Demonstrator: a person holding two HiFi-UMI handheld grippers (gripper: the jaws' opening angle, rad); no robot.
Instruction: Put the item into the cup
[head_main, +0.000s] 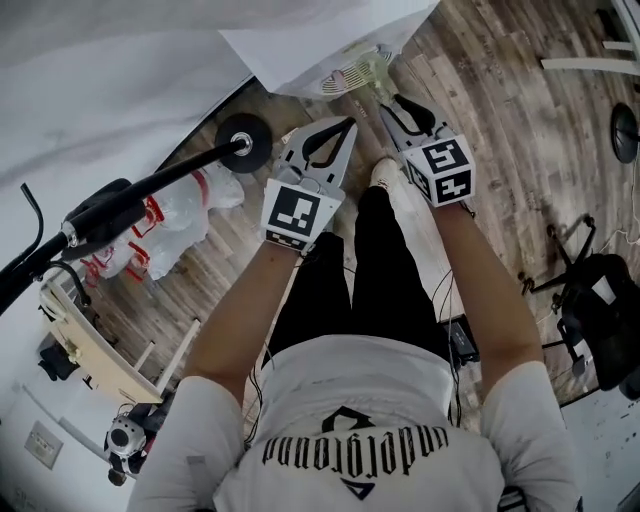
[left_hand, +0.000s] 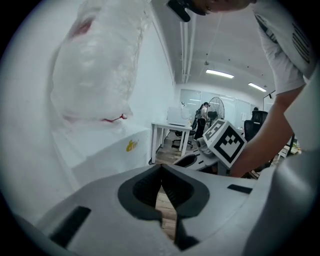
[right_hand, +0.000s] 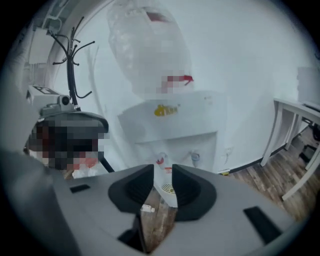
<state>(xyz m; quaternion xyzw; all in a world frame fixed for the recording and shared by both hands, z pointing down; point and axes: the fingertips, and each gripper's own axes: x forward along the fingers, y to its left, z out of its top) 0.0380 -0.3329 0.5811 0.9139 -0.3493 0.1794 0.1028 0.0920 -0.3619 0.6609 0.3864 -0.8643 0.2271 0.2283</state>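
Observation:
I hold both grippers up in front of a white water dispenser (right_hand: 170, 125) with a large clear bottle on top. My left gripper (head_main: 348, 122) is shut, its tips meeting with nothing between them (left_hand: 161, 169). Beside it on the right, my right gripper (head_main: 388, 100) stands open, its jaws parted and empty (right_hand: 163, 175). A pale, cup-like thing (head_main: 367, 62) stands by the dispenser's round drip grille (head_main: 338, 80); I cannot tell what is in it. Through the right jaws' gap a small white object (right_hand: 148, 207) lies on the wooden floor.
A black stand with a round base (head_main: 243, 138) leans in from the left. Plastic bags with red print (head_main: 170, 225) and a wooden frame (head_main: 90, 340) lie on the left. A black bag (head_main: 600, 320) sits at the right, and a white table (right_hand: 295, 145) stands beside the dispenser.

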